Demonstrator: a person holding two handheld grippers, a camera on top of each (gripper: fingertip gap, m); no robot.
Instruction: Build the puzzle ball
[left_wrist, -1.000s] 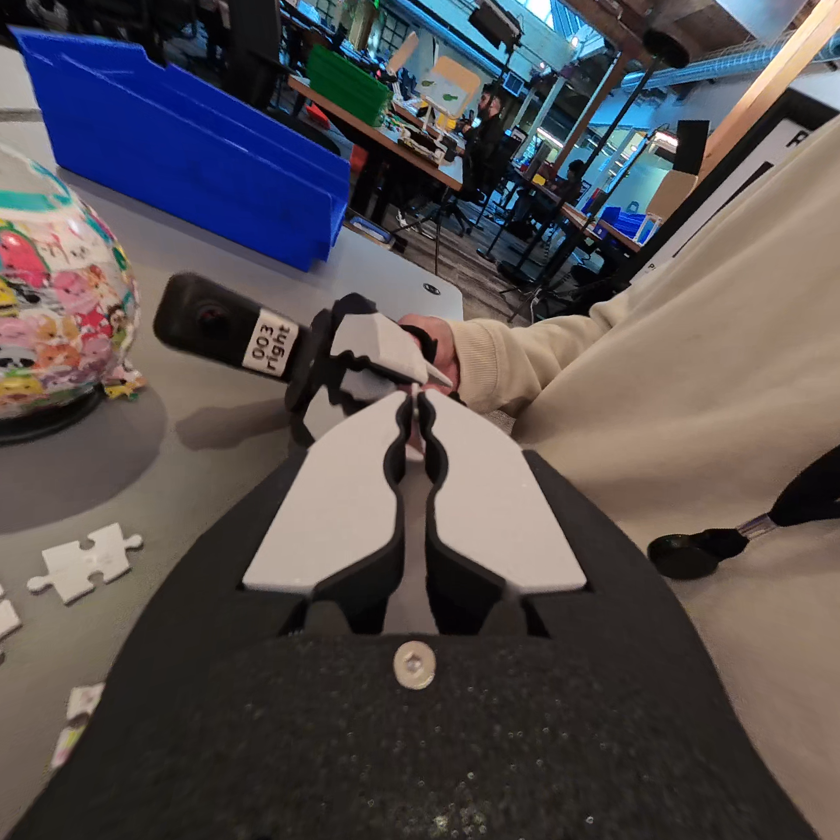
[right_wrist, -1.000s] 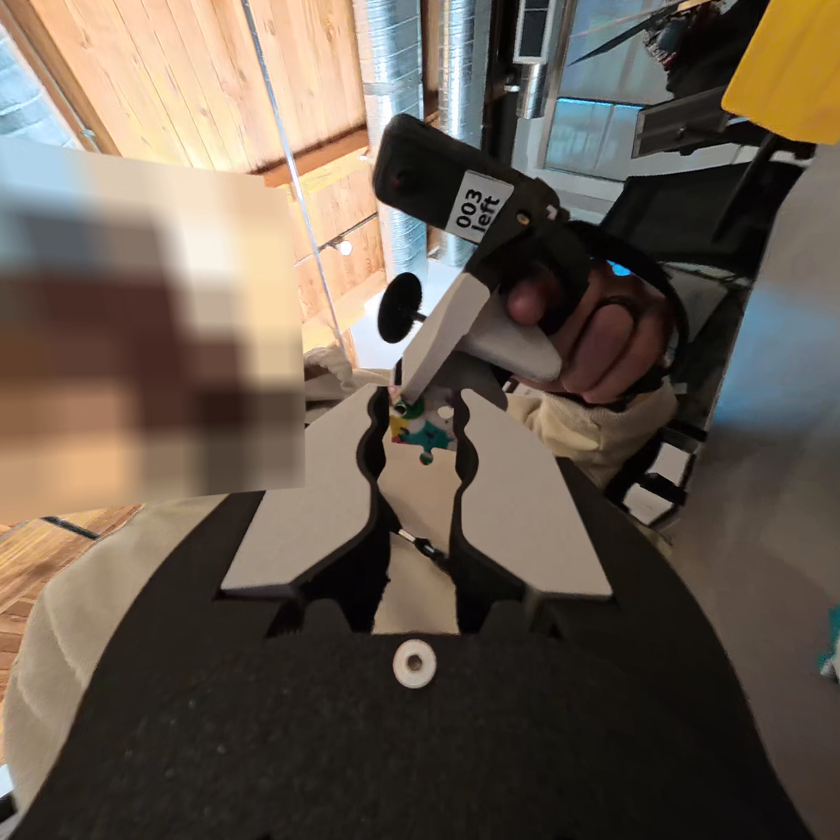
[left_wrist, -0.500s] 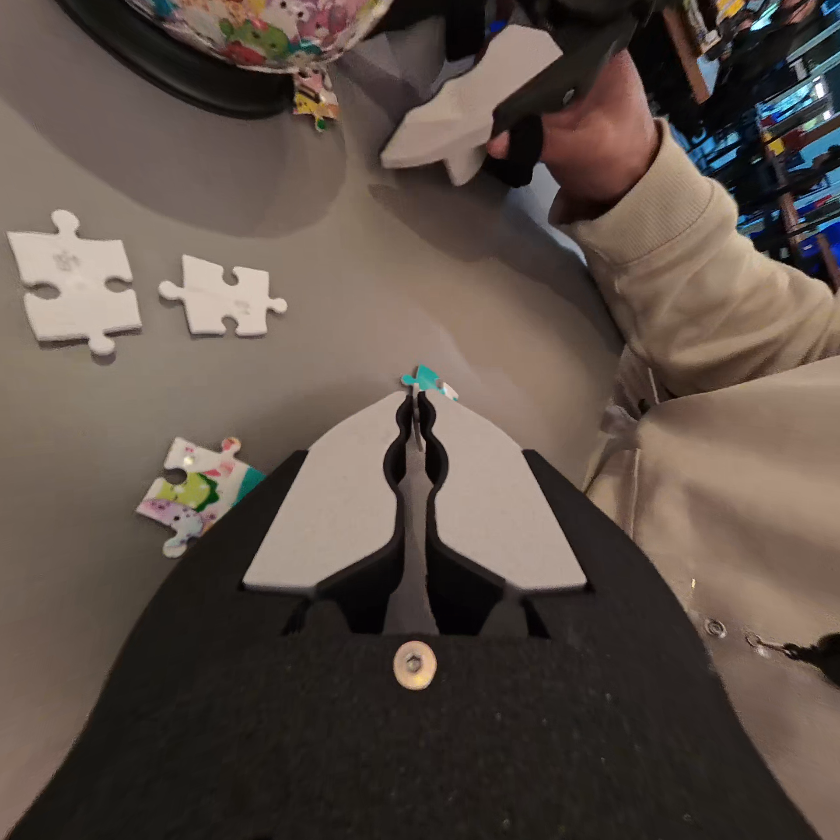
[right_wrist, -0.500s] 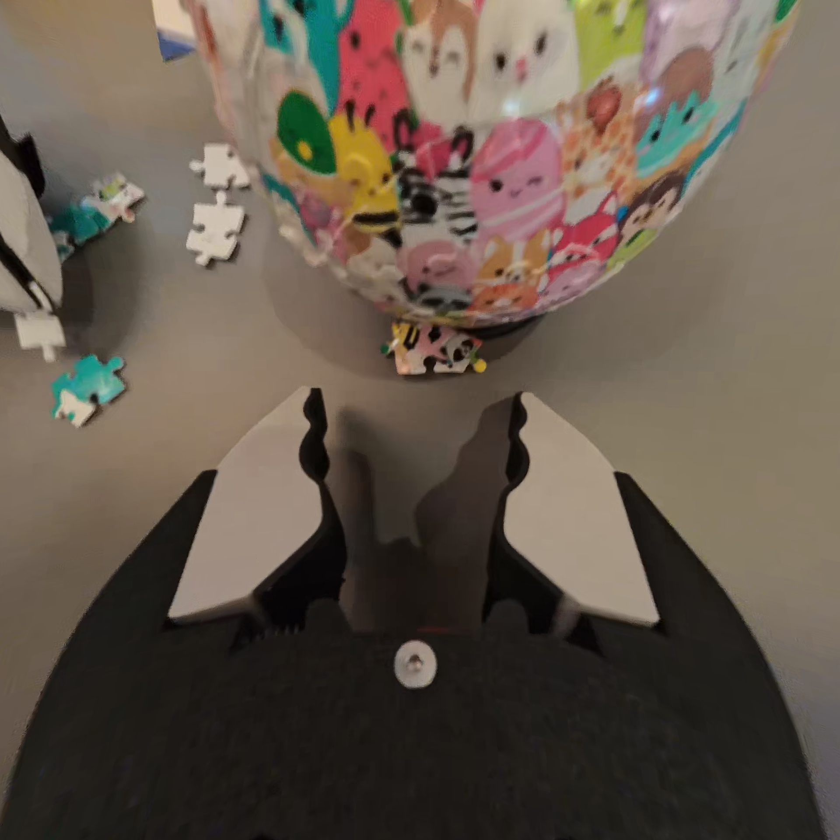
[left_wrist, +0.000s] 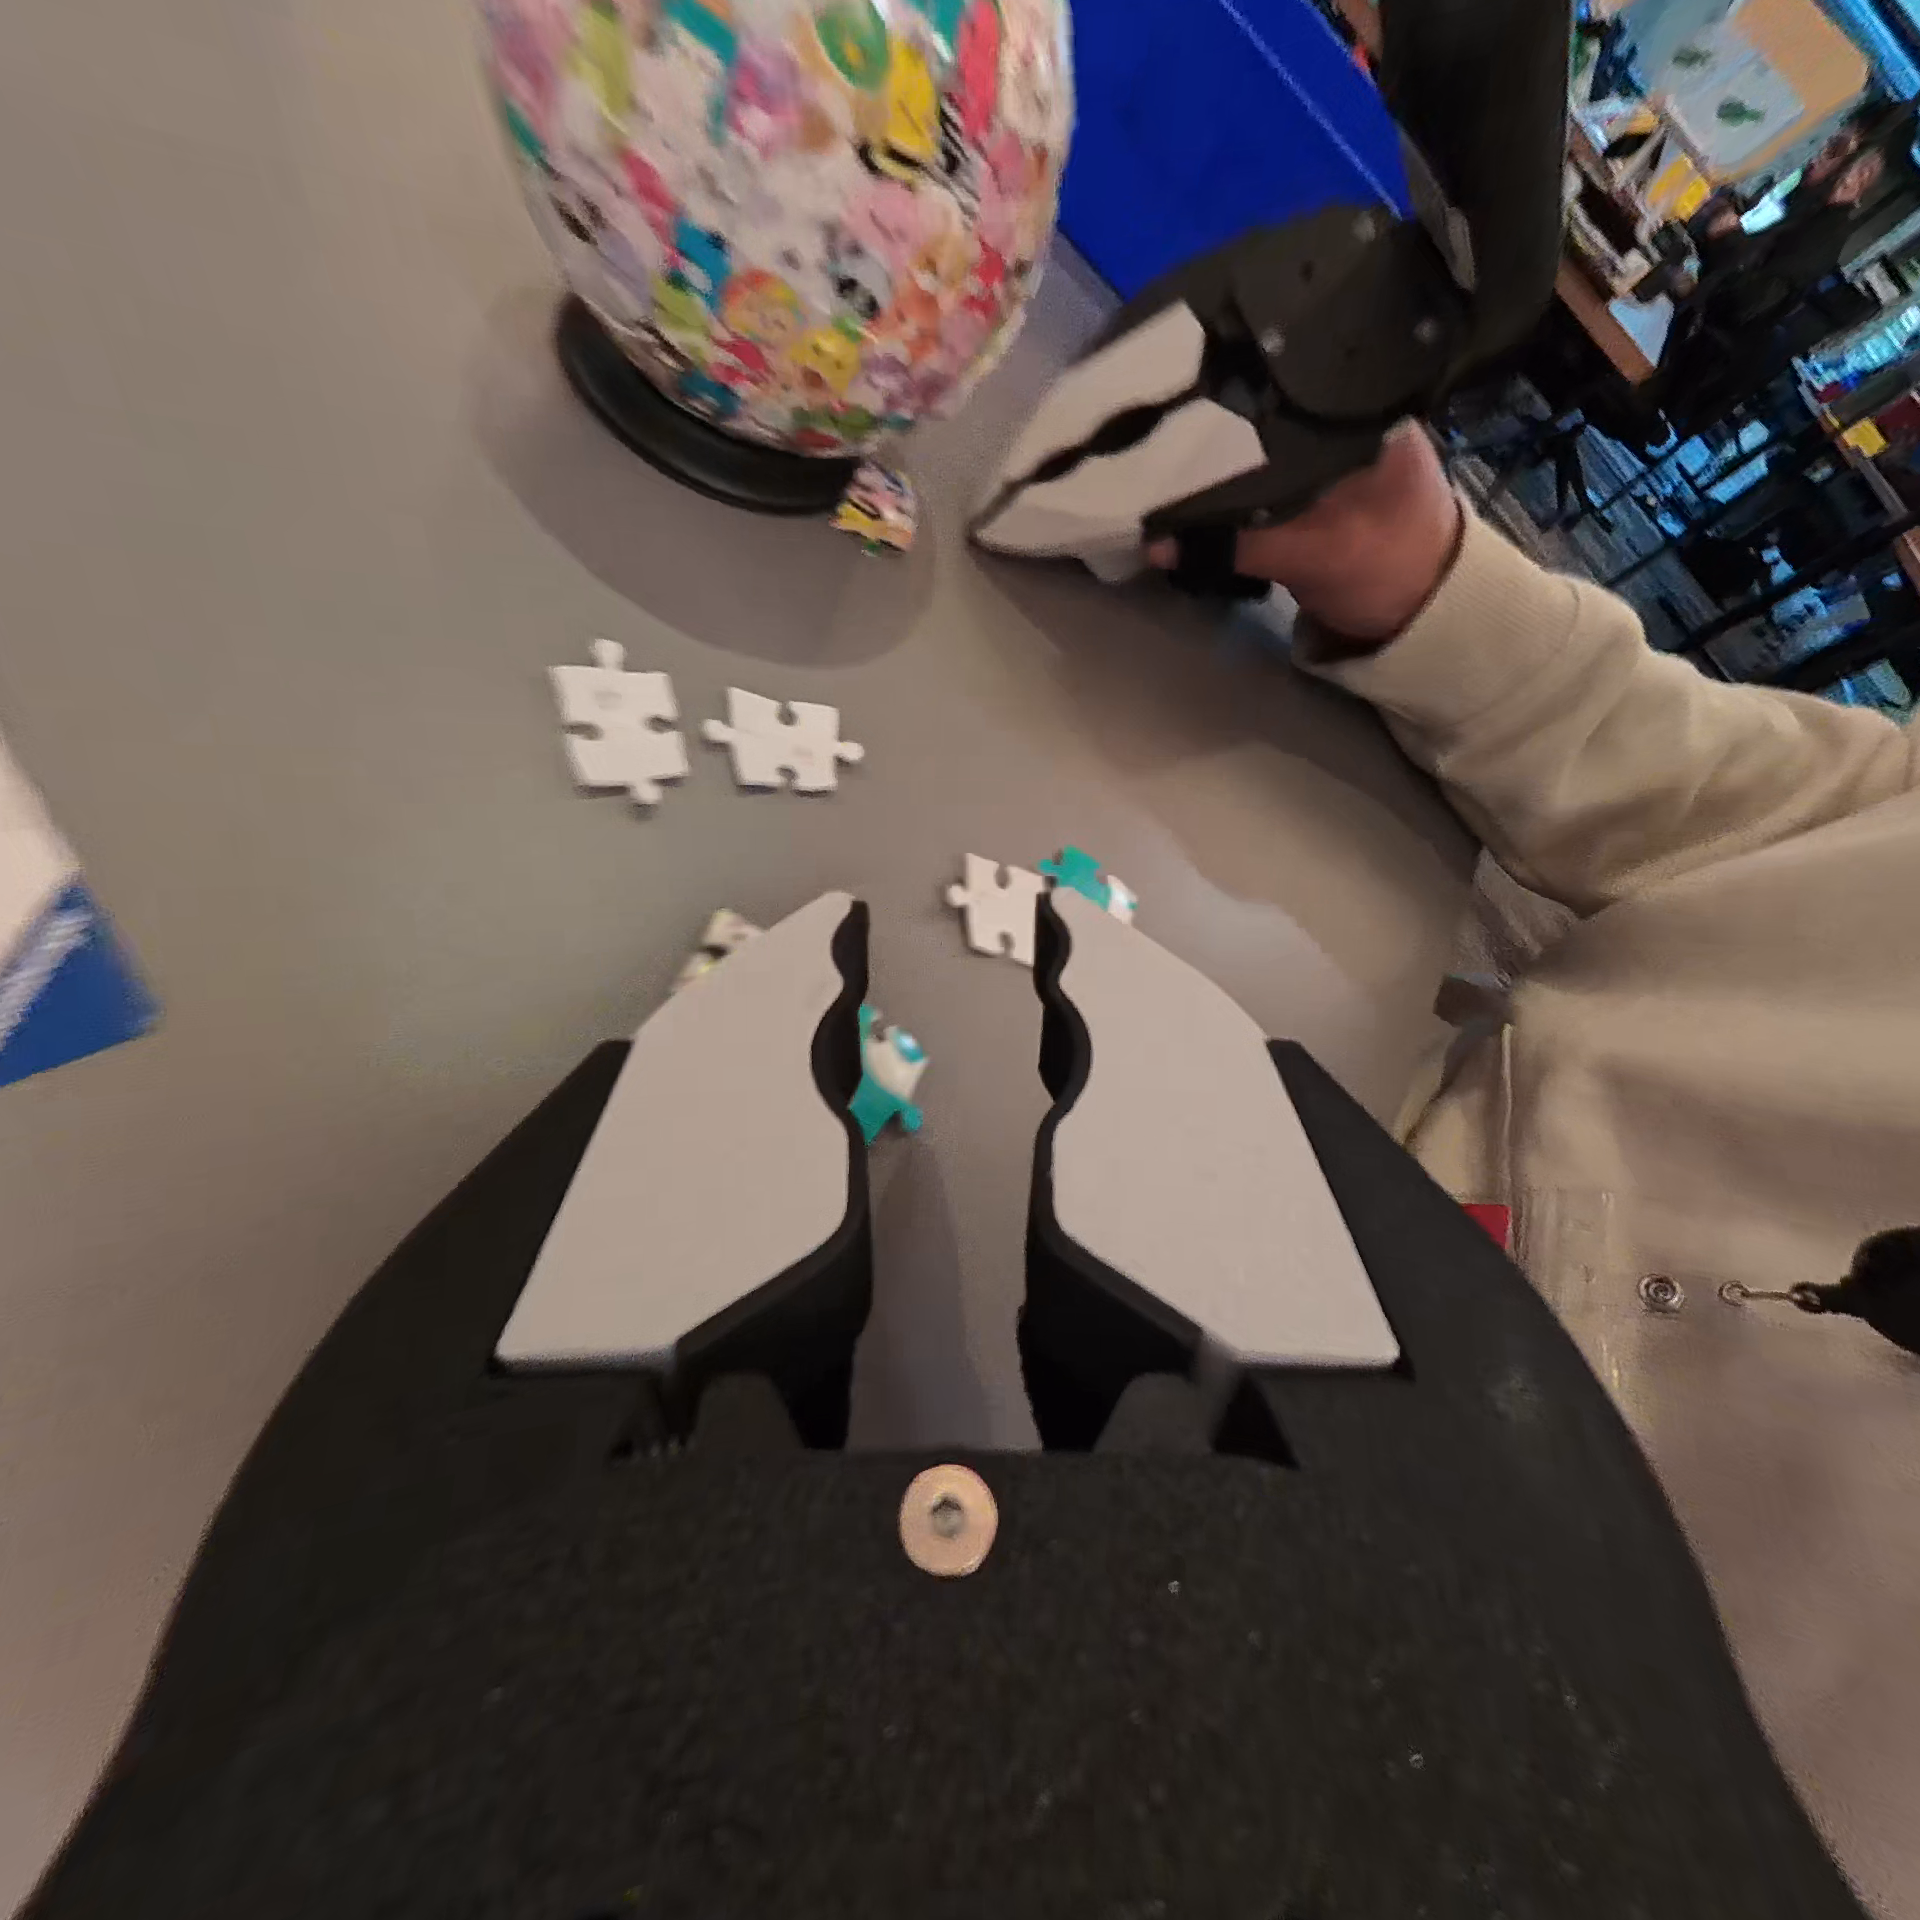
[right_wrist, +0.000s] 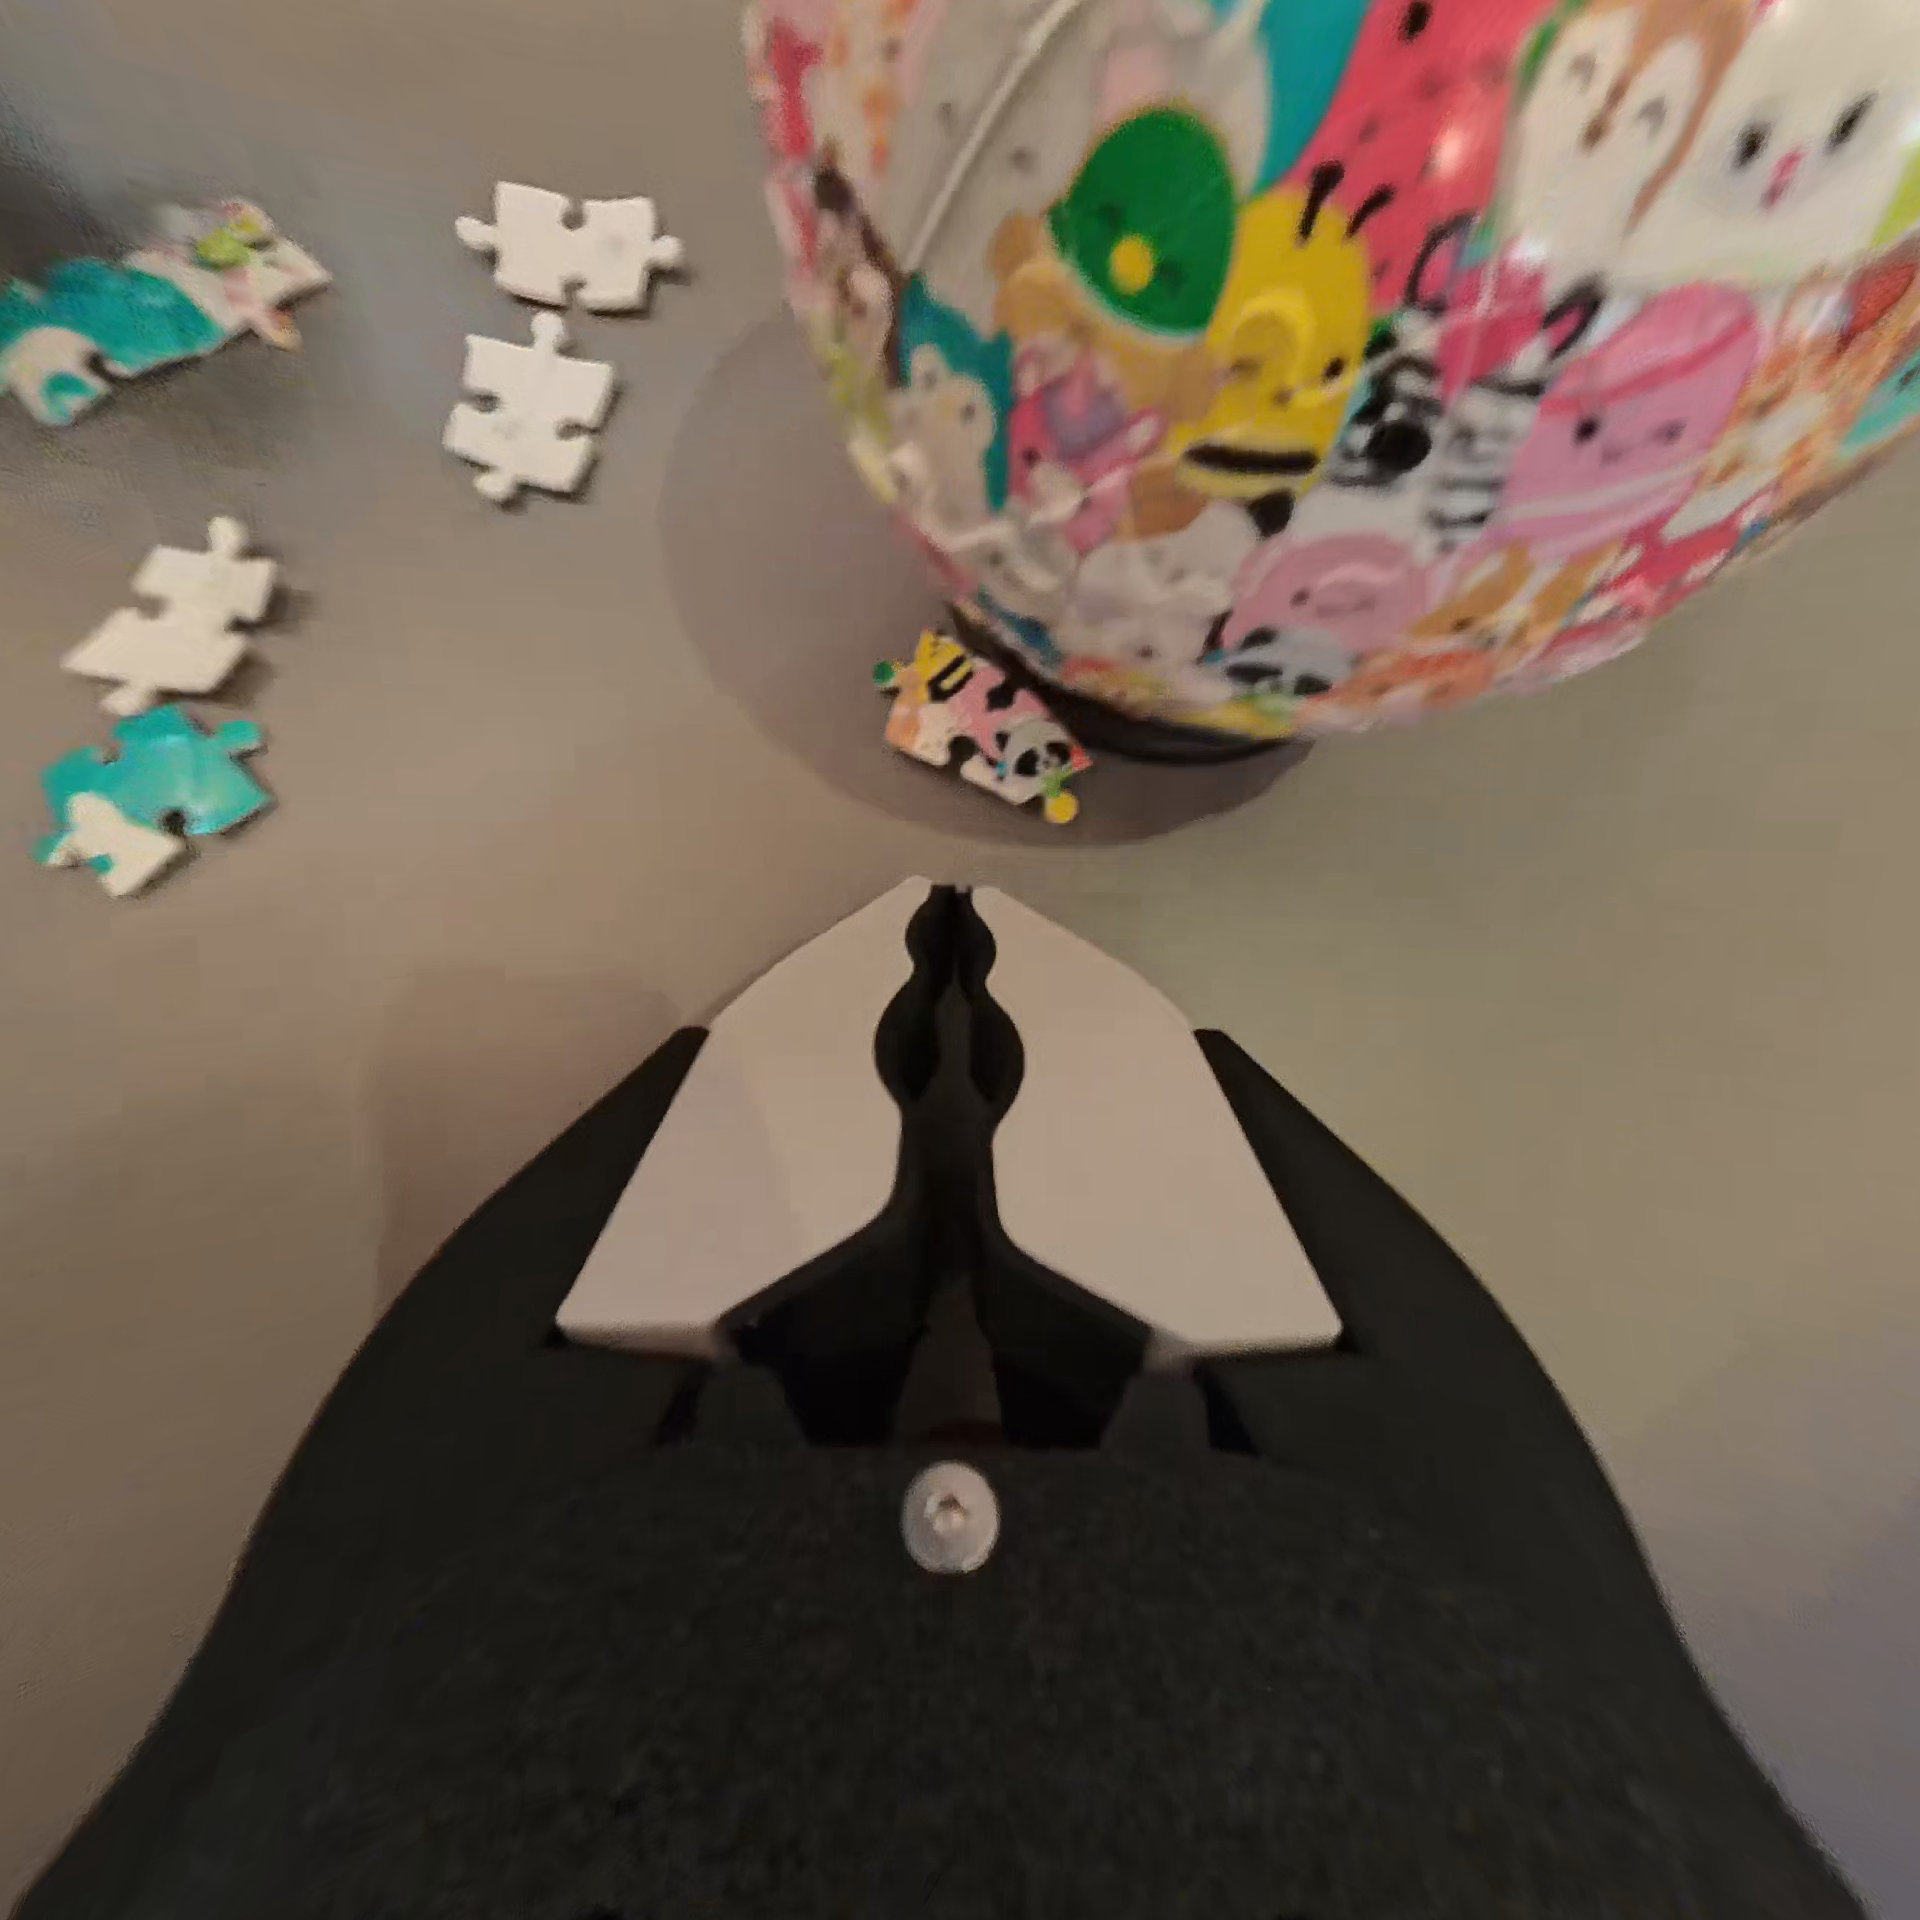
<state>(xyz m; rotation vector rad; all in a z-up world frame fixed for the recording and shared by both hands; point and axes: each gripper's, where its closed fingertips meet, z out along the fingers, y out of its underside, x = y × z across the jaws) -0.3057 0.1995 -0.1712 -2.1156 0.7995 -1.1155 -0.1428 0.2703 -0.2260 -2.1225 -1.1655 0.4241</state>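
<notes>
The colourful puzzle ball (left_wrist: 779, 208) stands on a black ring stand (left_wrist: 675, 436) on the grey table; it also fills the upper right of the right wrist view (right_wrist: 1403, 364). A colourful loose piece (right_wrist: 982, 738) lies at the foot of the stand. My right gripper (right_wrist: 948, 904) is shut and empty, its tips just short of that piece; it also shows in the left wrist view (left_wrist: 997, 530). My left gripper (left_wrist: 948, 914) is open and empty above the table. A teal piece (left_wrist: 883, 1070) lies partly under its left finger. A white piece (left_wrist: 992, 904) lies at its right fingertip.
Two white face-down pieces (left_wrist: 618, 727) (left_wrist: 784, 740) lie between the left gripper and the ball. A teal piece (right_wrist: 156, 795) and a teal joined cluster (right_wrist: 135, 301) lie at the left. A blue bin (left_wrist: 1195, 145) stands behind the ball. The person's beige sleeve (left_wrist: 1558, 727) lies at the right. Across from one pair of fingers to the other is roughly 20 cm. The teal piece (left_wrist: 883, 1070) is about 5 cm from my left fingertips. Look for it in the right wrist view (right_wrist: 65, 364) too.
My left gripper has opened and let go of the white piece, which now lies on the table. My right gripper has shut and moved closer to the piece by the stand.
</notes>
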